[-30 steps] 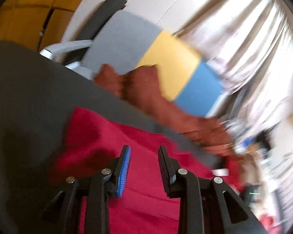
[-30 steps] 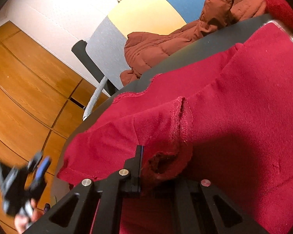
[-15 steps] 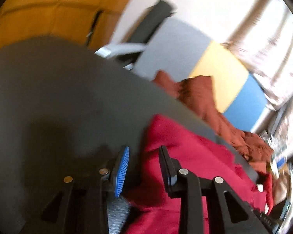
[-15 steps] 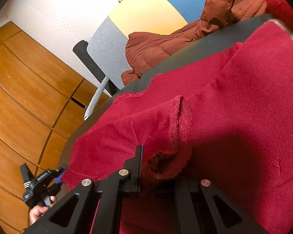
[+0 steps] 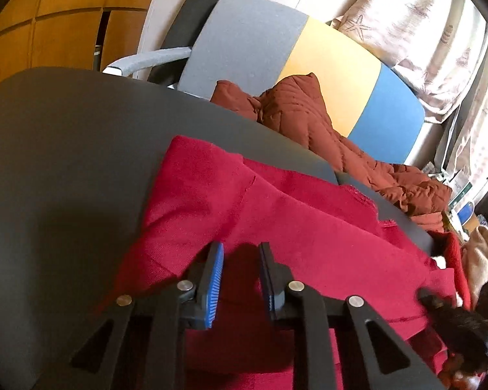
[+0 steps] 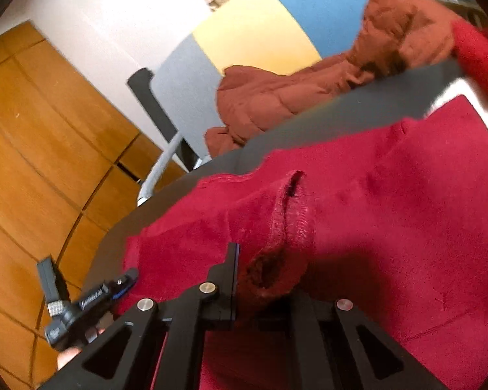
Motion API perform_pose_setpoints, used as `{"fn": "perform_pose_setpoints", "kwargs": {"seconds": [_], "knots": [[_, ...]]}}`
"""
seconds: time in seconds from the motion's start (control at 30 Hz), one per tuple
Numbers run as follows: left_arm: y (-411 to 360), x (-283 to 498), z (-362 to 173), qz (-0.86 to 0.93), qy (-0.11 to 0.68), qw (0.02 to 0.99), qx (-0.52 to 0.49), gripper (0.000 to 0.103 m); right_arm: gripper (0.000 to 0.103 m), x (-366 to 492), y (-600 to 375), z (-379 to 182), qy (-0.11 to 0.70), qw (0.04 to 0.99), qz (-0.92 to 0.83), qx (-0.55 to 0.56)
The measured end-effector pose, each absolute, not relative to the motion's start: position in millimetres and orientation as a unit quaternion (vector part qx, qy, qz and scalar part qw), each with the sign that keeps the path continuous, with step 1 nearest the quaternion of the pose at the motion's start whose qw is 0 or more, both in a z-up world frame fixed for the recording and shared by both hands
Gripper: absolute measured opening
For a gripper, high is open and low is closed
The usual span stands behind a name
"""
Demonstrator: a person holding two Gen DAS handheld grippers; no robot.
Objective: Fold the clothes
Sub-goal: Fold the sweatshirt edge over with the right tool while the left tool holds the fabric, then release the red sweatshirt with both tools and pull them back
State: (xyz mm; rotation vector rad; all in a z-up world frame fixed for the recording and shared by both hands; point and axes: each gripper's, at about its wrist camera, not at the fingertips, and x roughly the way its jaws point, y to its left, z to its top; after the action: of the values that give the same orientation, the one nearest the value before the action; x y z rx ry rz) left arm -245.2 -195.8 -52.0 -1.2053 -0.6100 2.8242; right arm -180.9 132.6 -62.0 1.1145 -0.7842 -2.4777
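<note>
A red knit garment [image 5: 276, 214] lies on the dark grey table [image 5: 65, 149]. My left gripper [image 5: 240, 260] is open, its blue-padded fingers just above the garment's near left edge, nothing between them. My right gripper [image 6: 263, 269] is shut on a bunched, hemmed fold of the red garment [image 6: 390, 214] and holds it slightly raised. The left gripper also shows in the right wrist view [image 6: 120, 289], at the garment's left corner.
A rust-brown quilted jacket [image 5: 325, 136] lies on a grey, yellow and blue chair [image 5: 309, 52] behind the table. A patterned curtain [image 5: 423, 32] and clutter are at the right. Wooden panels [image 6: 32, 162] are at the left.
My left gripper has swung in over the garment's near left edge, still open. My right gripper keeps its hold on the fold and has lifted it slightly.
</note>
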Motion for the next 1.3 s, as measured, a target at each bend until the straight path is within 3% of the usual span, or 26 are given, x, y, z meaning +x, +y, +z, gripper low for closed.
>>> {"fn": "perform_pose_setpoints", "kwargs": {"seconds": [0.13, 0.27, 0.5, 0.53, 0.57, 0.77, 0.93, 1.03, 1.1, 1.23, 1.3], "knots": [[-199, -238, -53, 0.904, -0.189, -0.008, -0.383, 0.021, 0.006, -182, 140, -70, -0.295, 0.176, -0.851, 0.397], [-201, -225, -52, 0.904, -0.193, -0.013, -0.382, 0.021, 0.028, -150, 151, -55, -0.285, 0.152, -0.866, 0.382], [-204, -215, -51, 0.904, -0.197, -0.027, -0.379, 0.021, 0.021, -146, 158, -55, -0.187, 0.107, -0.89, 0.402], [-203, -216, -51, 0.904, -0.195, -0.03, -0.38, 0.021, 0.017, -153, 159, -55, -0.179, 0.101, -0.891, 0.405], [-203, -216, -51, 0.904, -0.192, -0.035, -0.38, 0.021, 0.0, -160, 160, -55, -0.171, 0.096, -0.892, 0.408], [-199, -234, -53, 0.904, -0.176, -0.078, -0.383, 0.021, 0.0, -206, 179, -65, -0.192, 0.094, -0.889, 0.405], [-188, -245, -44, 0.907, -0.139, -0.081, -0.389, 0.022, 0.0, -225, 160, -51, -0.115, 0.074, -0.901, 0.411], [-184, -223, -28, 0.919, -0.132, -0.057, -0.366, 0.026, 0.013, -202, 158, -35, -0.124, 0.08, -0.906, 0.396], [-178, -201, -22, 0.923, -0.133, -0.009, -0.361, 0.028, 0.014, -181, 149, -32, -0.113, 0.098, -0.903, 0.403], [-170, -158, -32, 0.92, -0.085, 0.01, -0.382, 0.028, 0.013, -152, 138, -42, -0.078, 0.108, -0.899, 0.418], [-179, -153, -47, 0.91, -0.099, 0.006, -0.403, 0.028, 0.012, -146, 142, -45, -0.07, 0.102, -0.903, 0.411]]}}
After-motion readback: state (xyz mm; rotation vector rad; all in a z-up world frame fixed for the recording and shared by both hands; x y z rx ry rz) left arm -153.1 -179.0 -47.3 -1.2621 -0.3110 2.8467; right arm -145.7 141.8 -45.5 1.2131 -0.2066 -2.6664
